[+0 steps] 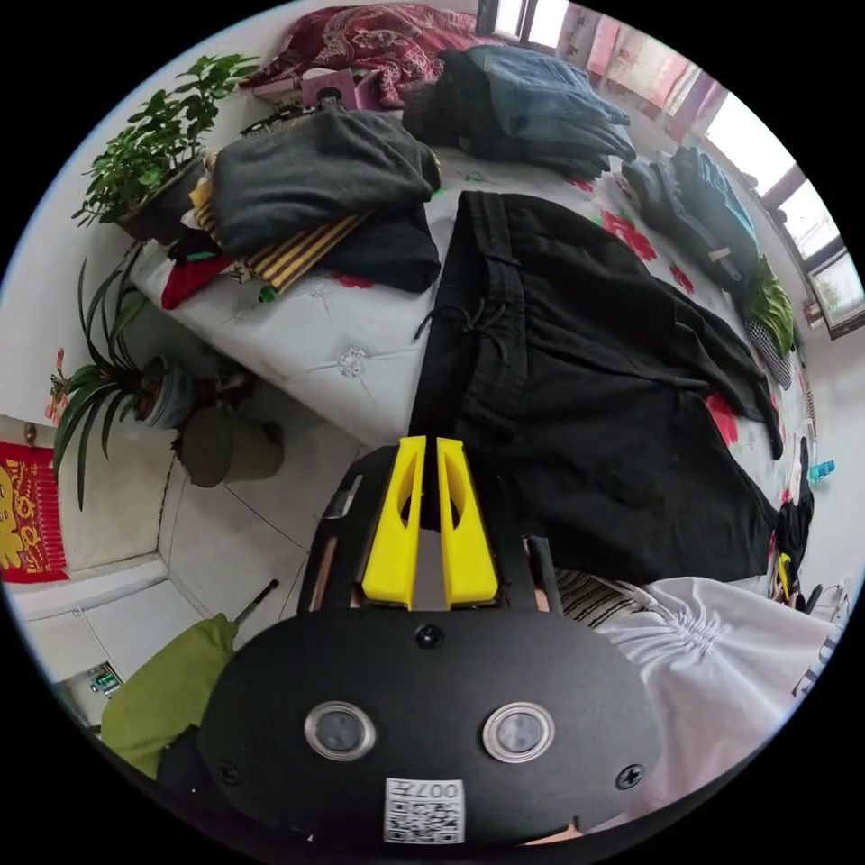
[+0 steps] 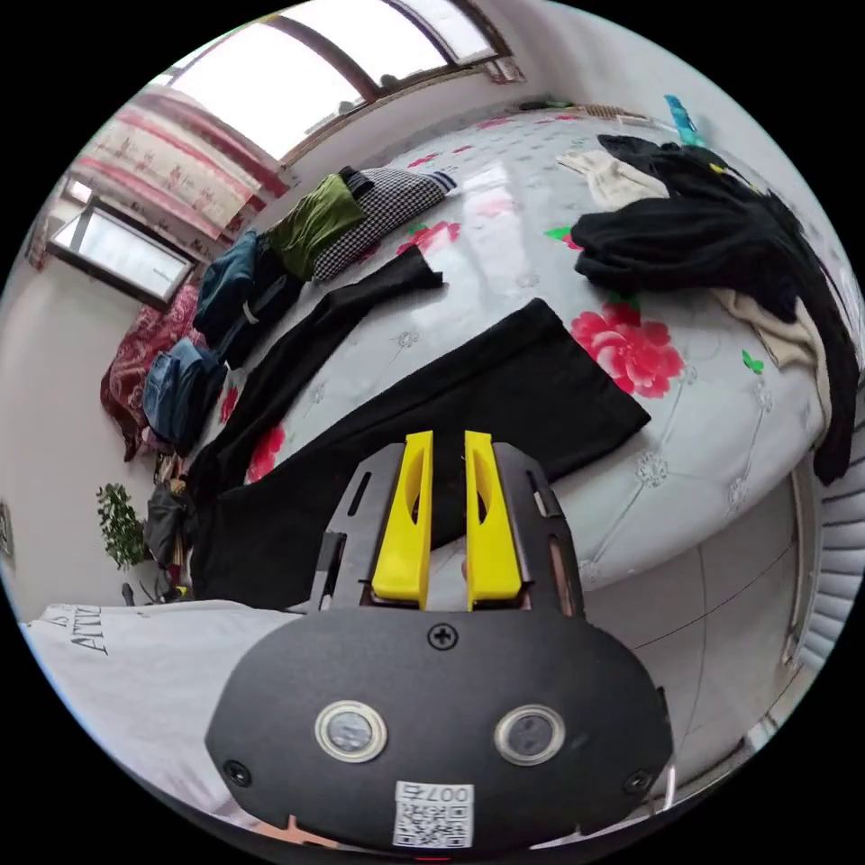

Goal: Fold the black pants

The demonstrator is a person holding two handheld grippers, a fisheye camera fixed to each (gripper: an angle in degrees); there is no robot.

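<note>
**Black pants lie flat, ready for the first fold**

Yellow jaws sit close together on the left tool (image 1: 431, 450), with just a thin gap and nothing between them. The tool hangs over the bed edge, tips right by the waist corner of the pants (image 1: 577, 378), not holding it. The right tool (image 2: 443, 446) is the same: jaws nearly shut, nothing in them, hanging over the near leg. A white shirt on the person (image 1: 721, 649) shows low in both views, so the person stands at the bed (image 2: 721, 432) side.

The pants are spread out on the bed, waist toward the left tool, and the two legs lie apart. I think no fold has been made yet. Next, each tool needs to open, go down, and pinch cloth: one at the waist, one at a leg.

Farther off lie piles of clothes (image 1: 315, 180) and a plant (image 1: 153, 144).
</note>
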